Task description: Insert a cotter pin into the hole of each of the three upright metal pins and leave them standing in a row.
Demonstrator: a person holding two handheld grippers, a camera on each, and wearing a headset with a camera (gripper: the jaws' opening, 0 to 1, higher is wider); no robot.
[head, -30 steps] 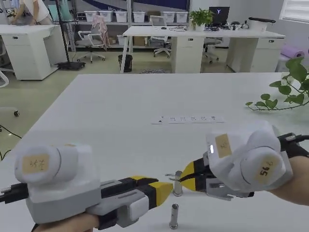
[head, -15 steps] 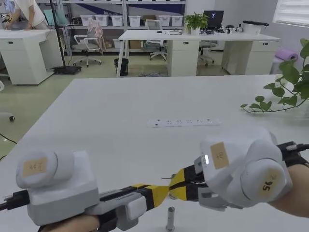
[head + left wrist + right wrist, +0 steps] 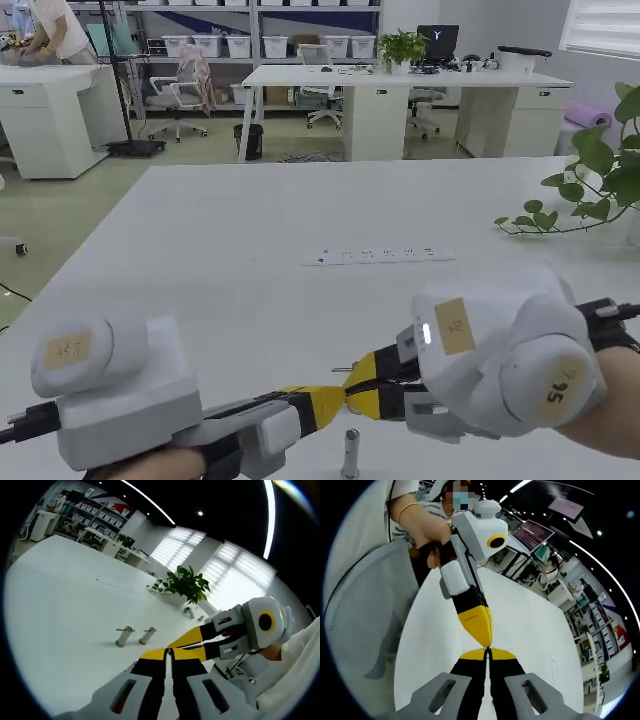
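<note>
Low in the head view my left gripper [image 3: 338, 397] and right gripper [image 3: 354, 388] meet tip to tip above the white table [image 3: 250, 280], both shut. I cannot tell whether anything is pinched between them. One upright metal pin [image 3: 350, 452] stands just in front of the tips. A thin metal end [image 3: 346, 368] pokes out right behind them. In the left gripper view, two metal pins [image 3: 124, 636] [image 3: 147, 635] stand side by side on the table beyond my shut left gripper [image 3: 169, 653]. The right gripper [image 3: 176, 646] reaches in from the right. The right gripper view has my shut right gripper [image 3: 488, 653] touching the left gripper's yellow tip [image 3: 487, 641].
A white power strip [image 3: 380, 256] lies mid-table. A leafy plant [image 3: 590, 180] hangs over the table's right edge and also appears as the plant [image 3: 185, 585]. Desks, chairs and shelves stand beyond the table. The person's torso [image 3: 365, 610] is close behind the left gripper.
The two yellow tips have closed the gap and now touch. The metal pin that stood between them a second ago is now hidden behind them. The head camera has tilted slightly.
</note>
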